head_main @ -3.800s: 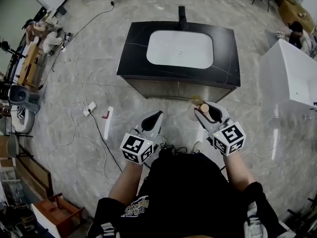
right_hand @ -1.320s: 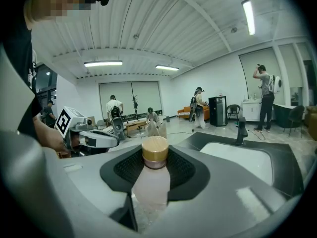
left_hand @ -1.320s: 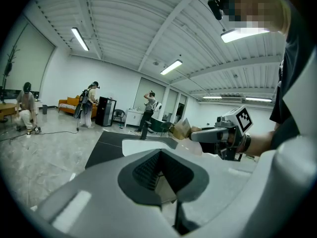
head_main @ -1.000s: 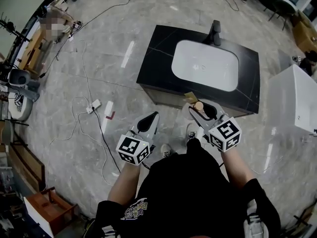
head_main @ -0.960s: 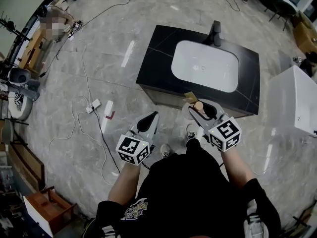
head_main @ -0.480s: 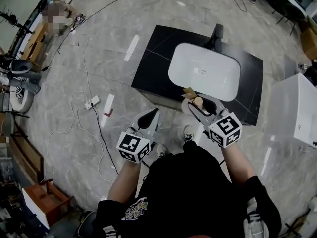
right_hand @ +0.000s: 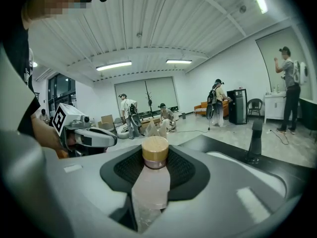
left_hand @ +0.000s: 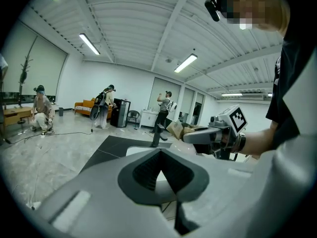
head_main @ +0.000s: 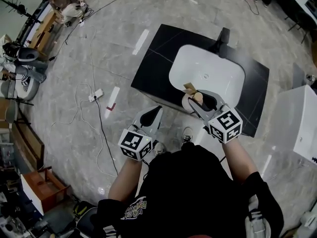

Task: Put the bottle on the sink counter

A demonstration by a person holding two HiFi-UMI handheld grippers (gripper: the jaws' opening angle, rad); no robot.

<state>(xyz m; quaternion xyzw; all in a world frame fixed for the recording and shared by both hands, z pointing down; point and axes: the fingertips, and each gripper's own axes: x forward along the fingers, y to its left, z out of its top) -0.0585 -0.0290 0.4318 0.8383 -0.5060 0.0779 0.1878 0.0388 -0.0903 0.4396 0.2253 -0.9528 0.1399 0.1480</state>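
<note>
A pale pink bottle [right_hand: 150, 187] with a gold cap [head_main: 197, 96] stands upright between the jaws of my right gripper [head_main: 196, 100], which is shut on it. In the head view the bottle hangs over the front rim of the white basin [head_main: 213, 73] set in the black sink counter [head_main: 153, 68]. A black faucet [head_main: 224, 35] stands at the counter's far side. My left gripper [head_main: 154, 114] is shut and holds nothing, just short of the counter's front edge. Each gripper view shows the other gripper: the right gripper [left_hand: 198, 134] and the left gripper [right_hand: 96, 138].
A white cabinet [head_main: 303, 125] stands to the right of the counter. Cables and a power strip [head_main: 95, 94] lie on the marble floor at the left, with a red-brown crate [head_main: 42, 190] lower left. Several people [right_hand: 218, 100] stand far off in the room.
The person has stepped closer to the counter. The right gripper with the bottle has moved from in front of the counter to over its front edge. The left gripper stays shut.
</note>
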